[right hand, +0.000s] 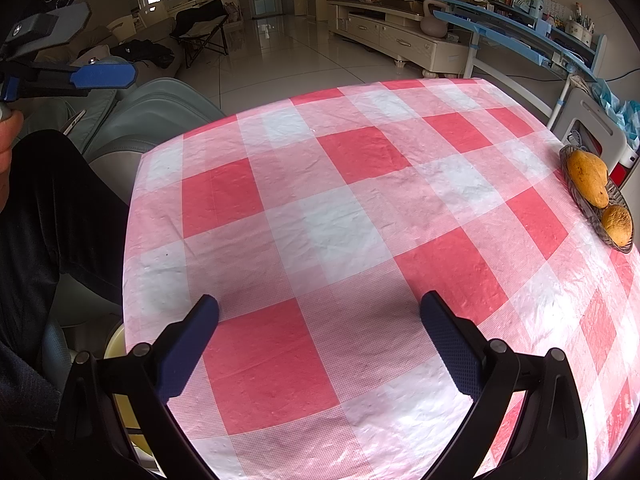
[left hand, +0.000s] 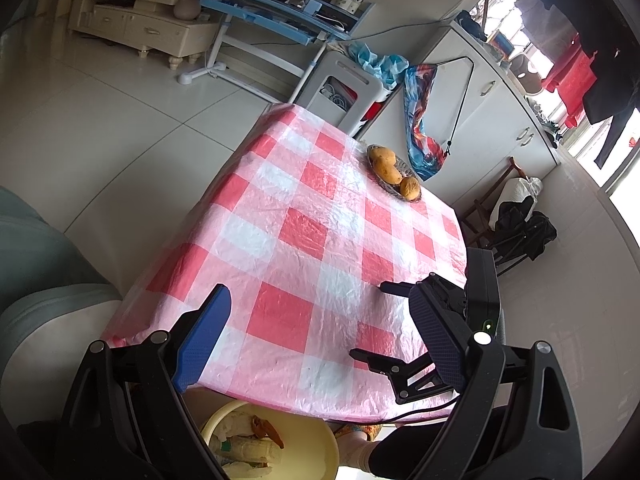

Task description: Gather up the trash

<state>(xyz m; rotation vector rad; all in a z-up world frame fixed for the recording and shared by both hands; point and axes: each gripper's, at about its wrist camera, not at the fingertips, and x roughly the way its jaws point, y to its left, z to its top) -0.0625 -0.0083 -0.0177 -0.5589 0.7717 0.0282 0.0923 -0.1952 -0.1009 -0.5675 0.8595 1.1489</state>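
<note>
A pale yellow basin (left hand: pixel 316 446) sits on the floor below the table's near edge. It holds crumpled paper (left hand: pixel 244 446) and an orange scrap (left hand: pixel 266 428). My left gripper (left hand: pixel 320 294) hangs open above that table edge, with nothing between its blue pads. My right gripper (right hand: pixel 320 304) is open too and empty, low over the red-and-white checked tablecloth (right hand: pixel 340 208). It also shows in the left wrist view as the right gripper (left hand: pixel 378 320), to the right of the left one. In the right wrist view only a sliver of the basin (right hand: pixel 114 342) peeks out past the table's left edge.
A dark wire basket (left hand: pixel 384 186) with yellow-brown fruit (right hand: pixel 588 178) stands at the table's far right. A grey-green sofa (right hand: pixel 160 104) and a person's dark-trousered leg (right hand: pixel 48 208) lie left of the table. Behind it are a grey stool (left hand: pixel 340 92), white cabinets (left hand: pixel 492 112) and a blue desk (left hand: pixel 272 12).
</note>
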